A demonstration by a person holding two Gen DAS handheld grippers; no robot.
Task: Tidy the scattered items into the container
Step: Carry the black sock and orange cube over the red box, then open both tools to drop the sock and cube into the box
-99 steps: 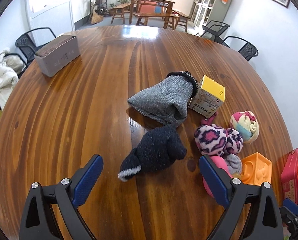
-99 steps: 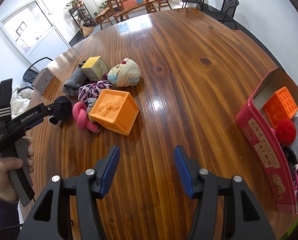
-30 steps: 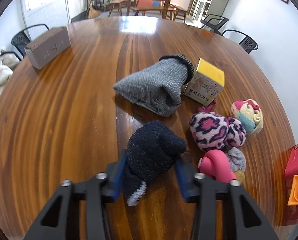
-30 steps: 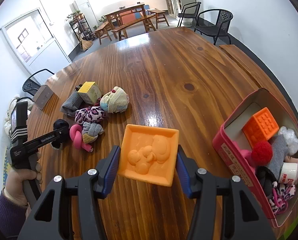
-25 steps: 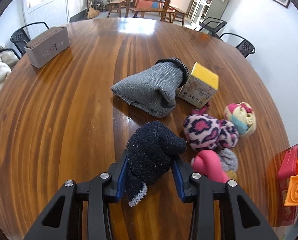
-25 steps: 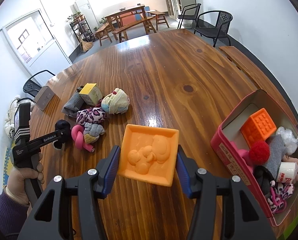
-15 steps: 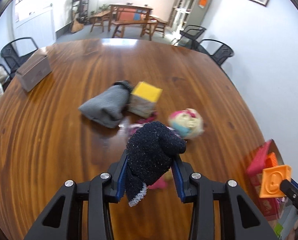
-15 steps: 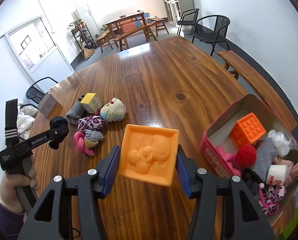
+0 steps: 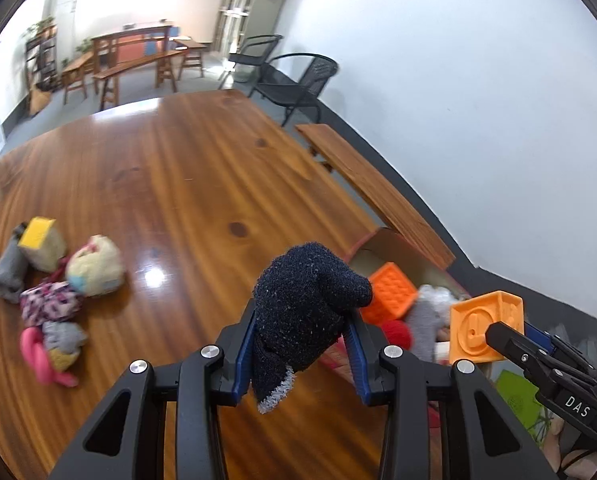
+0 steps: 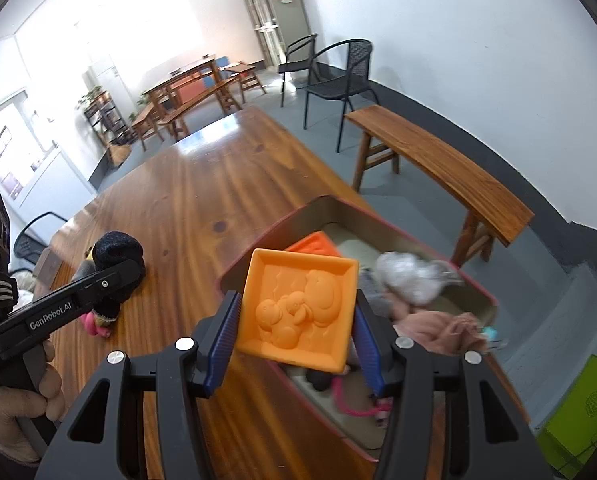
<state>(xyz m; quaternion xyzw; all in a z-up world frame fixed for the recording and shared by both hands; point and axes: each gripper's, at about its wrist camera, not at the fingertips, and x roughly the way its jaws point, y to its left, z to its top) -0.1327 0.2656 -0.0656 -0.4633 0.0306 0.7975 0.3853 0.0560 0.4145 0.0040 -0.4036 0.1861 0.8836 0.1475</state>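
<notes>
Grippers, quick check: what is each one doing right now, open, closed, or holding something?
Left gripper: closed on the dark navy sock.
Right gripper: closed on the orange toy block, over the red box.

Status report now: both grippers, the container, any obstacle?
Left gripper shut on dark fuzzy sock. Right gripper shut on orange embossed cube, above red-rimmed box. No obstacle seen.

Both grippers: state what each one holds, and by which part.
Left gripper clamps the dark sock across its lower half, toe end up. Right gripper clamps the orange block by two opposite sides.
</notes>
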